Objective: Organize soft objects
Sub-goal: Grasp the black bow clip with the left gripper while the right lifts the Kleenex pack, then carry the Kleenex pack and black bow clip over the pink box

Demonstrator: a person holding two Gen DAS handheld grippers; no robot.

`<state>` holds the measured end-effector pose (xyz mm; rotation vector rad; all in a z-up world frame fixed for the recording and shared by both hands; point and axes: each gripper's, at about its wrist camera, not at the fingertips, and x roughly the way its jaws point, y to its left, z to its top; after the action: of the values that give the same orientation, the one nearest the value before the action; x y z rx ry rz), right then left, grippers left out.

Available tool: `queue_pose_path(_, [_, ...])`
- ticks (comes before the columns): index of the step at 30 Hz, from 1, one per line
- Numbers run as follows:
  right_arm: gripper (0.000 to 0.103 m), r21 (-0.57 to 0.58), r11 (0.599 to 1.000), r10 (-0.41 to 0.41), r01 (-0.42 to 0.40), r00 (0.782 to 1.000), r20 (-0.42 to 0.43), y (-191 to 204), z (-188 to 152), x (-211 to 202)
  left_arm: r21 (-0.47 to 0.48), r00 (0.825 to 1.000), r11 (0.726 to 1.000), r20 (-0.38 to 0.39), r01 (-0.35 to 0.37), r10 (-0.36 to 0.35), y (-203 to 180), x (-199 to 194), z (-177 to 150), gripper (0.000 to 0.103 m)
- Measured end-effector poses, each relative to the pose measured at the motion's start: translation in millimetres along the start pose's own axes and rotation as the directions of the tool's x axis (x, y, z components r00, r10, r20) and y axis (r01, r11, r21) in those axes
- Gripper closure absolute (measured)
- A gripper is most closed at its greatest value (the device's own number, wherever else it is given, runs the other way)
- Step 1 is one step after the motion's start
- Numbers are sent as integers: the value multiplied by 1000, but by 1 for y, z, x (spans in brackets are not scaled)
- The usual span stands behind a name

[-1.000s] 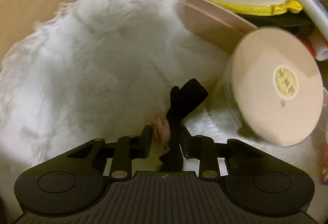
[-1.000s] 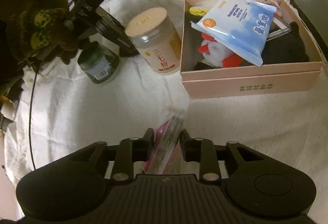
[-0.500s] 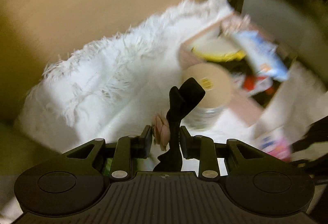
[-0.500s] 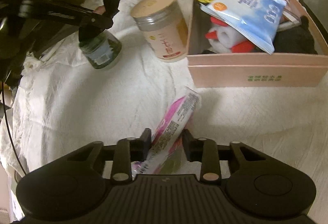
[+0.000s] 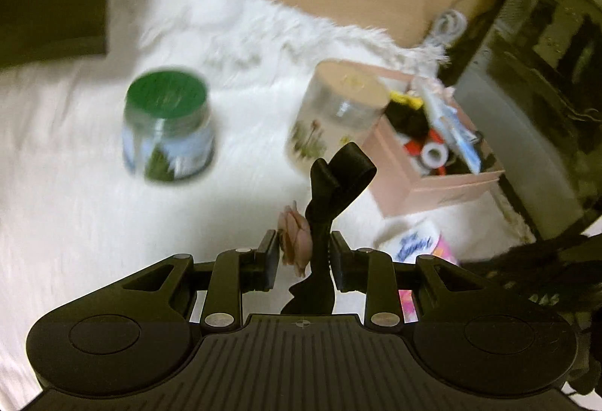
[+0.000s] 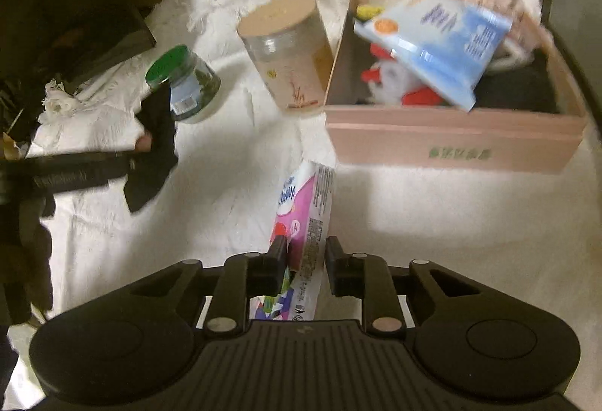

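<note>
My left gripper [image 5: 304, 253] is shut on a black ribbon bow with a pink flower [image 5: 331, 192], held above the white furry rug; it also shows in the right wrist view [image 6: 154, 143] at the left. My right gripper [image 6: 303, 253] is shut on a pink tissue pack [image 6: 304, 207], which also shows in the left wrist view [image 5: 421, 241]. The pink box [image 6: 451, 140] at the right holds a blue wipes pack [image 6: 440, 34], red-and-white items and black cloth. The box also shows in the left wrist view [image 5: 432, 192].
A beige-lidded jar [image 6: 289, 49] stands just left of the box, and a green-lidded jar [image 6: 184, 83] further left. Both show in the left wrist view, the beige one [image 5: 335, 117] and the green one [image 5: 169, 125]. A dark panel [image 5: 534, 79] borders the rug at the right.
My left gripper has pulled back and up with the bow, so both jars and the box now show. My right gripper has lifted and moved toward the box with the tissue pack.
</note>
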<state>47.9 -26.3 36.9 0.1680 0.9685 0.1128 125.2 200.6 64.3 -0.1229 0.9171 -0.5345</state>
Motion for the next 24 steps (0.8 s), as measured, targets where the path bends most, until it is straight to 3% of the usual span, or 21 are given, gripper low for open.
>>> queue_pose_path(2, [72, -42, 998, -35, 36, 999, 34, 3, -3, -6, -42, 1000, 999, -3, 6, -6, 2, -1, -9, 71])
queue_pose_path(5, [34, -67, 997, -37, 42, 997, 71, 7, -5, -13, -93, 1000, 996, -11, 20, -21, 5, -3, -19, 71])
queue_pose_path(6, [32, -72, 997, -34, 40, 996, 83, 8, -6, -15, -98, 1000, 995, -9, 24, -25, 4, -3, -21, 71])
queue_pose_path(10, [32, -114, 987, -111, 116, 992, 53, 9, -5, 5, -107, 998, 993, -6, -57, 57, -5, 3, -27, 71])
queue_pose_path(14, [31, -151, 985, -90, 87, 996, -14, 1, -6, 26, -153, 990, 978, -31, -140, 137, -16, 3, -33, 71])
queue_pose_path(20, [30, -78, 996, -31, 31, 1000, 0, -6, -9, 29, -167, 979, 965, -51, -201, 195, -22, 0, -45, 71])
queue_pose_path(24, [45, -146, 988, -41, 41, 999, 4, 6, -17, 26, -177, 979, 963, -58, -203, 196, -21, -1, -48, 71])
